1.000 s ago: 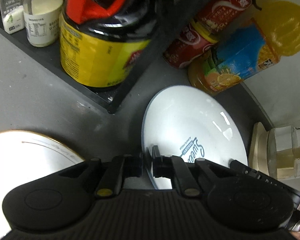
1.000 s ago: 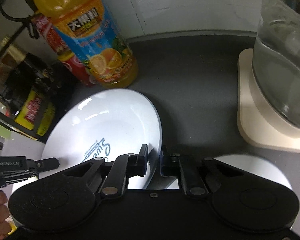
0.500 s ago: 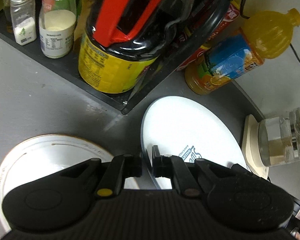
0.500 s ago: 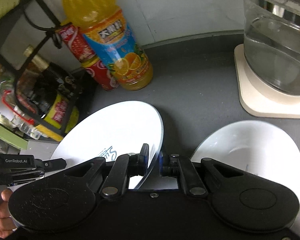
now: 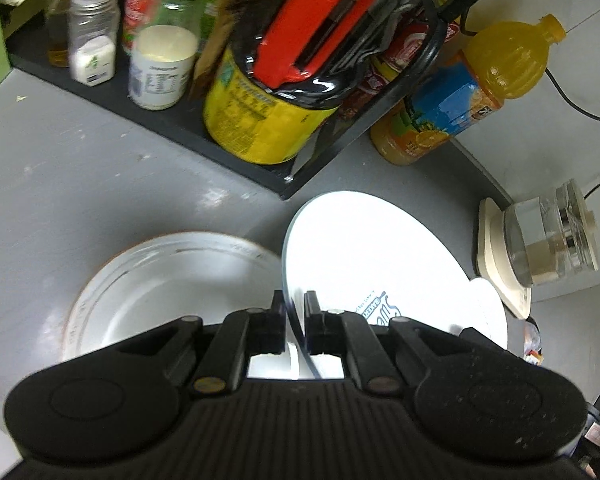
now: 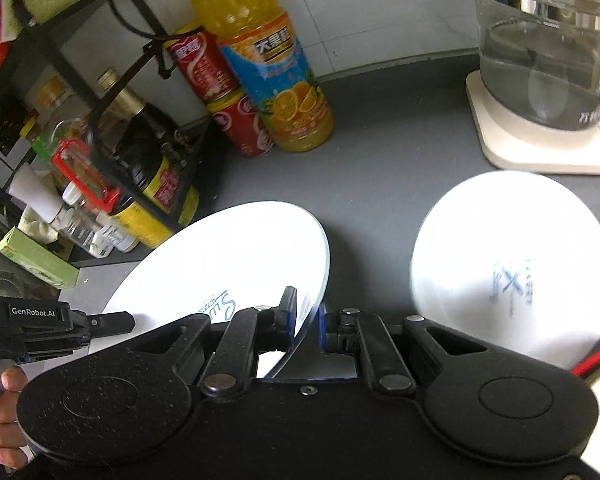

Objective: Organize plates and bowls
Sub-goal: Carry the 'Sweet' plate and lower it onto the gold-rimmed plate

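Plate (image 5: 364, 256) with blue lettering is pinched at opposite rims by left gripper (image 5: 294, 320) and right gripper (image 6: 306, 320); keep both level; lower it squarely onto the gold-rimmed plate (image 5: 160, 280).

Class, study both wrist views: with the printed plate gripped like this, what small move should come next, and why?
Probably carry the printed plate leftward over the gold-rimmed plate. Both the left claw and right claw pinch its rim, it hangs tilted off the counter, and that plate lies just beside it, ready for stacking.

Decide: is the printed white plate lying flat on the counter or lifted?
Lifted: both grippers' fingers pinch the printed white plate at opposite rims, tilted.
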`<state>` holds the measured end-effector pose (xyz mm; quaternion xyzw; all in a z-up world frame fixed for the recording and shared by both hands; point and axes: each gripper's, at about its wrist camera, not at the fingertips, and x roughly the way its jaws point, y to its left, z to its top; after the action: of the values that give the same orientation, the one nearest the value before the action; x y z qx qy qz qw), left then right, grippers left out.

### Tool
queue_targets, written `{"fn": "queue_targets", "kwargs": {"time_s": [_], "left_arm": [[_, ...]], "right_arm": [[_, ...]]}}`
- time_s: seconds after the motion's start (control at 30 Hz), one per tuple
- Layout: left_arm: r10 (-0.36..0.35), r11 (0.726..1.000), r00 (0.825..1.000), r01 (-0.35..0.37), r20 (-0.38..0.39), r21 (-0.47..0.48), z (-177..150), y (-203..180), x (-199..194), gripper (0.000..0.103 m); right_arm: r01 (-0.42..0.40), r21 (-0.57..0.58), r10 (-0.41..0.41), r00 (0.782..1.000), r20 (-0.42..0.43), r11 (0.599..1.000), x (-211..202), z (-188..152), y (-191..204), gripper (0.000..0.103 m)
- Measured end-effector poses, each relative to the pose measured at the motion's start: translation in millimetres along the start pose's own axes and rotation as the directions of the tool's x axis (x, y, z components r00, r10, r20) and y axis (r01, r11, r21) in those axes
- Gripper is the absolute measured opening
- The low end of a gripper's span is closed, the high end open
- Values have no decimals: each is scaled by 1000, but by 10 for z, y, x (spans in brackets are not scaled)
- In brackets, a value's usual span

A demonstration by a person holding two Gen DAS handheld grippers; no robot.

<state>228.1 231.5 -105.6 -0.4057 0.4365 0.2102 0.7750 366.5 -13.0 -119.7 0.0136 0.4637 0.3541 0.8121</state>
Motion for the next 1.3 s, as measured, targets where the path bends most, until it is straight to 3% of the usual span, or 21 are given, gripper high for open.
{"fn": "queue_targets", "kwargs": {"time_s": [0.67, 1.3], "left_arm": [[22, 999, 1000, -22, -3, -29, -328, 664, -338, 6], [64, 996, 997, -67, -34, -64, -500, 1047, -226, 10]], "right_arm": [[-2, -67, 2, 1000, -4, 998, -55, -463, 554, 11], [15, -119, -22, 998, -57, 993, 83, -697, 752, 10]]}}
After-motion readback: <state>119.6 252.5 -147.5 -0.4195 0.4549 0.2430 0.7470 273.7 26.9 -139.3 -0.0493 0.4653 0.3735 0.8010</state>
